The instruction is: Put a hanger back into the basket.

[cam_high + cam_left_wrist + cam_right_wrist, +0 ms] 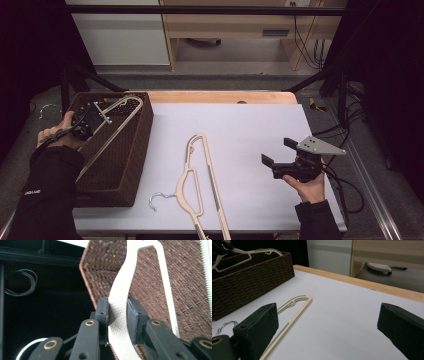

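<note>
My left gripper [87,120] is shut on a cream clothes hanger [117,127] and holds it slanted over the inside of a brown wicker basket [145,130] at the table's left. In the left gripper view both pads press on the flat arm of this hanger [125,277], with the basket's weave [100,265] behind it. A second cream hanger [200,175] with a metal hook [159,199] lies flat on the white tabletop. At the right, my right gripper [278,151] is open above the table with nothing between its fingers, and that second hanger [294,312] lies ahead of it.
The white sheet [250,130] covers the table, with a wooden edge [220,96] showing at the back. Black frame bars [320,75] stand at both sides. A coil of wire [48,107] lies off the table's left. Cabinets [230,30] stand beyond.
</note>
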